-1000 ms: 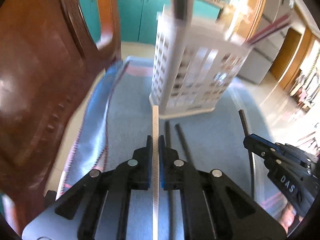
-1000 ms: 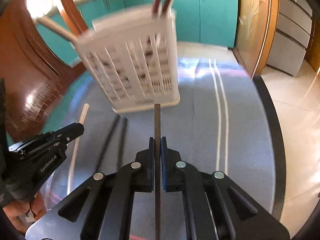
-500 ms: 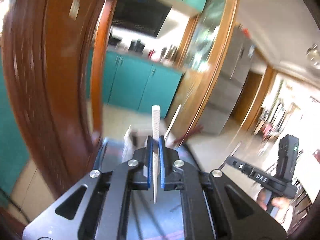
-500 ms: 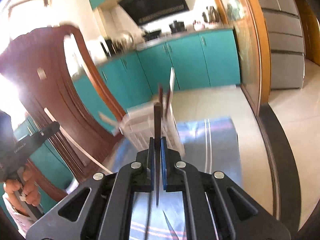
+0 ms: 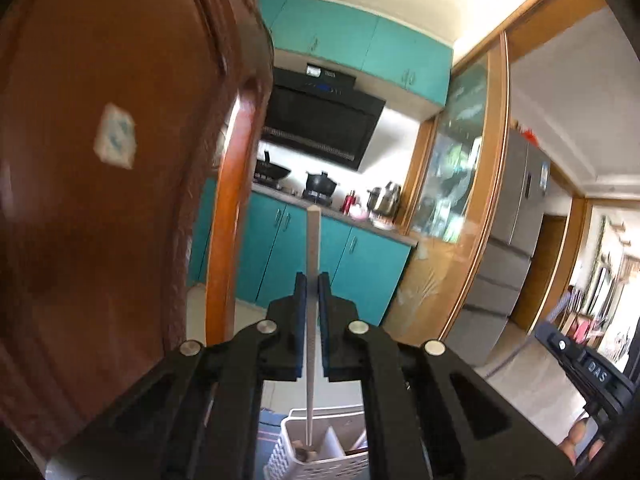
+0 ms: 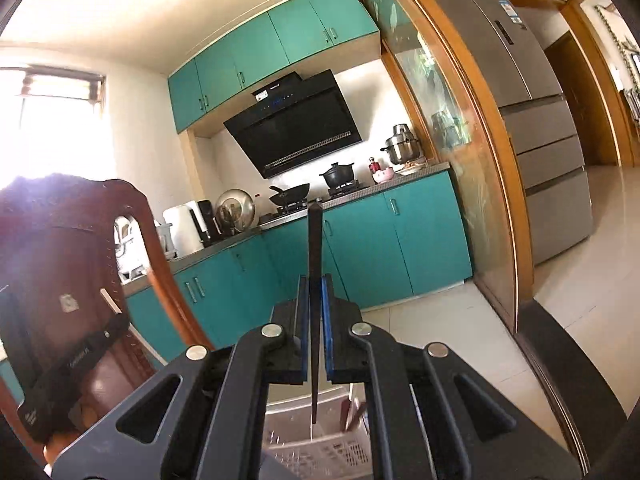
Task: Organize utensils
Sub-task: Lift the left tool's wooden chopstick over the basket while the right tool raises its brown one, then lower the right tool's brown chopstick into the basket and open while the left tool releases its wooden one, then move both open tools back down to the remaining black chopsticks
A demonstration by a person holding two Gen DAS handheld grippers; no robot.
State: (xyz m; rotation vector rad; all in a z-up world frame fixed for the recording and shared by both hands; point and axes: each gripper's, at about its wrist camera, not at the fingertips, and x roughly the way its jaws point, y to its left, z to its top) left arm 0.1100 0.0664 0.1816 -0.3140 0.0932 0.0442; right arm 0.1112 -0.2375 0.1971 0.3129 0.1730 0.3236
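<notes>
My left gripper is shut on a white chopstick held upright, its lower tip hanging inside the white slotted utensil basket below. My right gripper is shut on a black chopstick, also upright, its lower tip over the same basket, which holds a reddish utensil. The right gripper shows at the right edge of the left wrist view; the left gripper shows at the left of the right wrist view.
A dark wooden chair back stands close on the left, also seen in the right wrist view. Teal kitchen cabinets, a range hood and a steel fridge lie beyond.
Both grippers lifted their chopsticks off the blue mat and tilted them upright above the basket. The views swung up from the table to the kitchen.
</notes>
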